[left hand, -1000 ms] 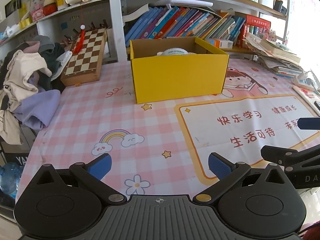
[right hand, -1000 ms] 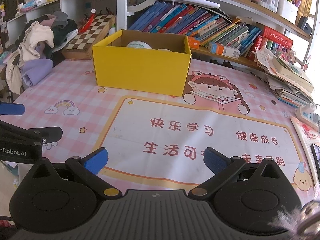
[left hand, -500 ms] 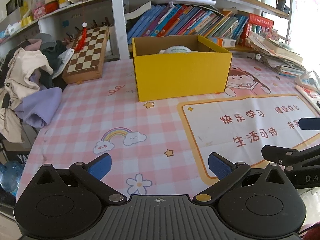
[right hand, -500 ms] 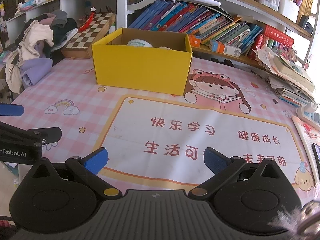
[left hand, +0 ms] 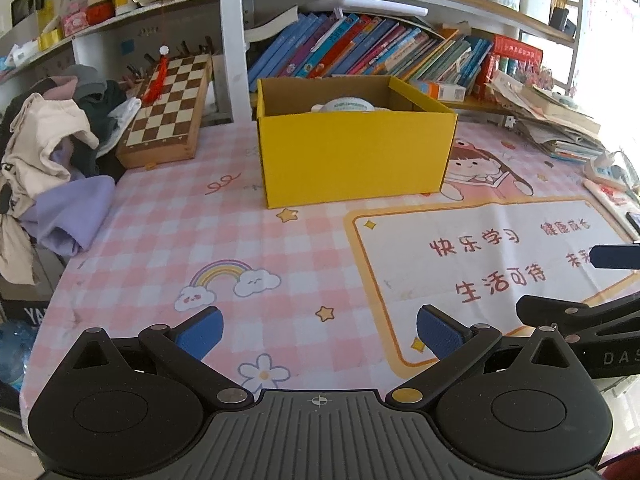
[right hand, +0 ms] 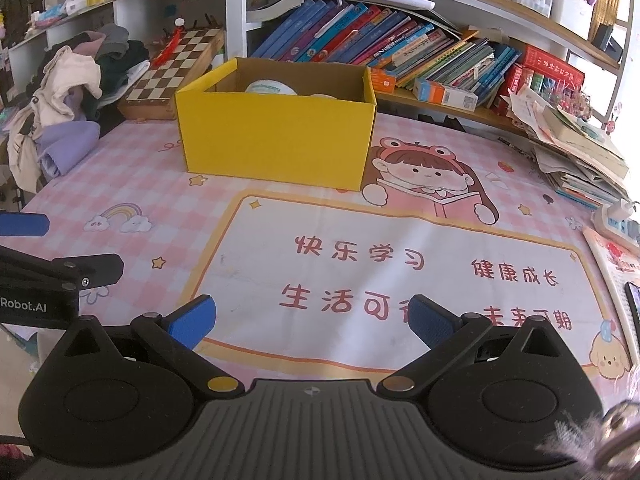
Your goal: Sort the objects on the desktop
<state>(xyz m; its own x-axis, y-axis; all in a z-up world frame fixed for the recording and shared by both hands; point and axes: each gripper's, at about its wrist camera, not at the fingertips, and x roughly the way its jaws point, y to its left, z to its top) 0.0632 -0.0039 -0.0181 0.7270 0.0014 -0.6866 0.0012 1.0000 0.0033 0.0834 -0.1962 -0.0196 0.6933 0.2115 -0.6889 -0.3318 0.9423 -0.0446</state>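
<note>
Your left gripper [left hand: 318, 330] and right gripper [right hand: 310, 316] both hang spread wide and empty over the pink checked desk mat [left hand: 168, 236]. Well ahead of them stands the open yellow box [left hand: 354, 156], a white rounded object [left hand: 347, 105] lying inside.

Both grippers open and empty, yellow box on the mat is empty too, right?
Not quite. Left gripper and right gripper are open and empty, but the yellow box isn't: the right wrist view shows a white rounded item inside.
</note>
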